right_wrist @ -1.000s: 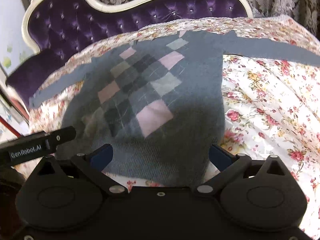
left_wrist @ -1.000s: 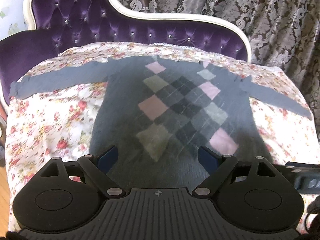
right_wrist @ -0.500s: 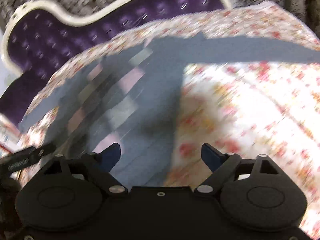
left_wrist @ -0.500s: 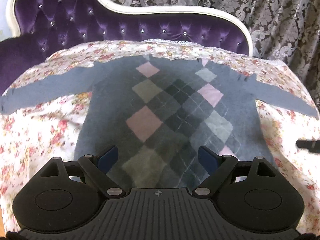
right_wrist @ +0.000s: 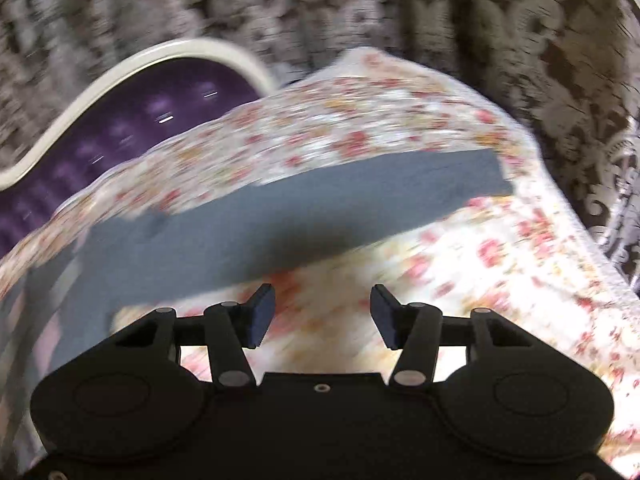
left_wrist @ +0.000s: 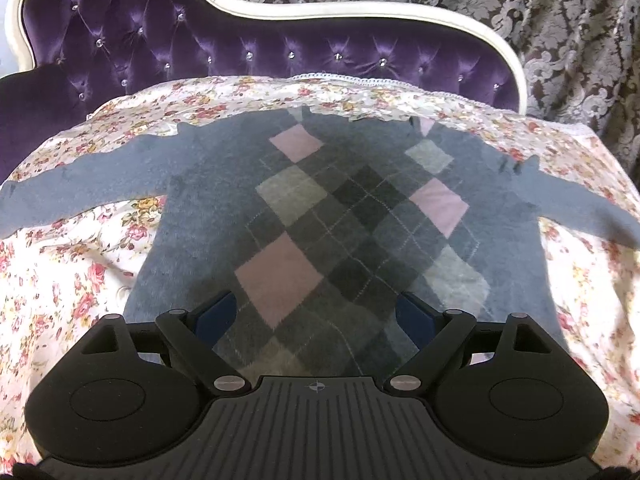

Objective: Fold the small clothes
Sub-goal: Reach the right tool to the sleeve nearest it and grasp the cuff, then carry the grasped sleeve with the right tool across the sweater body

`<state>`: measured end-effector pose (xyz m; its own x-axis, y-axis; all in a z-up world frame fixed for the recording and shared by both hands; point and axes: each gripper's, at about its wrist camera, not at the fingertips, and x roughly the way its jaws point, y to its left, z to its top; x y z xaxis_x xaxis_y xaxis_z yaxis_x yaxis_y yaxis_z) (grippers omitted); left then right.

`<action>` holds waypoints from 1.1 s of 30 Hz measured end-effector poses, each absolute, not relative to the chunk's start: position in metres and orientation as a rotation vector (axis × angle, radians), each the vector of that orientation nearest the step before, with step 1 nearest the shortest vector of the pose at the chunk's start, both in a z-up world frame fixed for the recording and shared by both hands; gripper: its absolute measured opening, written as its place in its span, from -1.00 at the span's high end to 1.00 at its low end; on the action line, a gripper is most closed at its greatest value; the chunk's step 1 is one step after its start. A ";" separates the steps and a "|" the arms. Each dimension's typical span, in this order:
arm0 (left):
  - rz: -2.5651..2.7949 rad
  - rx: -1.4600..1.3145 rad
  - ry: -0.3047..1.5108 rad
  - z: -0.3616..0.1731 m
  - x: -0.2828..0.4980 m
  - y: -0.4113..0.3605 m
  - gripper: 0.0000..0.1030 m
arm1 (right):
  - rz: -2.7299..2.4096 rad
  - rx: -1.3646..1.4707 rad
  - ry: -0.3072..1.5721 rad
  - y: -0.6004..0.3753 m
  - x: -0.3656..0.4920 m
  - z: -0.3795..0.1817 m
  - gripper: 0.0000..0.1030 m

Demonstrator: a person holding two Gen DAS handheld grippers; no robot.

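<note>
Where floral sheet [left_wrist: 72, 280] spreads, sweater [left_wrist: 208, 208] lies.

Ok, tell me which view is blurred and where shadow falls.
Left wrist view: sharp, with fisheye bending of the headboard; a soft shadow darkens the sweater near the open left tongs. Right wrist view: heavy motion smear over curtain and floral sheet; a dark shadow patch on the sleeve, beyond the open right tongs.

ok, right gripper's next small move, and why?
Probably ease the right gripper forward onto the sleeve and close near the cuff. The sweater lies flat and unfolded, with both sleeves spread. The right jaws are open and empty, over the floral sheet, just short of that sleeve.
</note>
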<state>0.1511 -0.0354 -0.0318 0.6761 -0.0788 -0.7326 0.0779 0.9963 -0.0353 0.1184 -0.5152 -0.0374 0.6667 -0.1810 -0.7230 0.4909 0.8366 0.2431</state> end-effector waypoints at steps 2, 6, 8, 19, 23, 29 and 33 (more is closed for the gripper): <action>-0.087 0.008 0.833 -0.034 0.156 -0.037 -0.64 | -0.445 0.475 0.748 -0.537 0.125 -0.044 -0.15; -0.096 0.007 0.850 -0.036 0.162 -0.040 -0.55 | -0.500 0.542 0.750 -0.572 0.135 -0.057 -0.15; -0.094 0.012 0.849 -0.037 0.163 -0.041 -0.55 | -0.506 0.595 0.749 -0.585 0.138 -0.064 -0.15; -0.087 0.024 0.880 -0.047 0.174 -0.037 -0.55 | -0.561 0.751 0.609 -0.621 0.148 -0.079 -0.22; -0.087 0.031 0.895 -0.054 0.178 -0.035 -0.55 | -0.577 0.753 0.576 -0.629 0.154 -0.080 0.02; -0.084 0.027 0.908 -0.060 0.181 -0.026 -0.55 | -0.596 0.678 0.624 -0.623 0.173 -0.071 0.78; -0.081 0.004 0.922 -0.065 0.181 -0.017 -0.55 | -0.537 0.559 0.610 -0.595 0.189 -0.037 0.78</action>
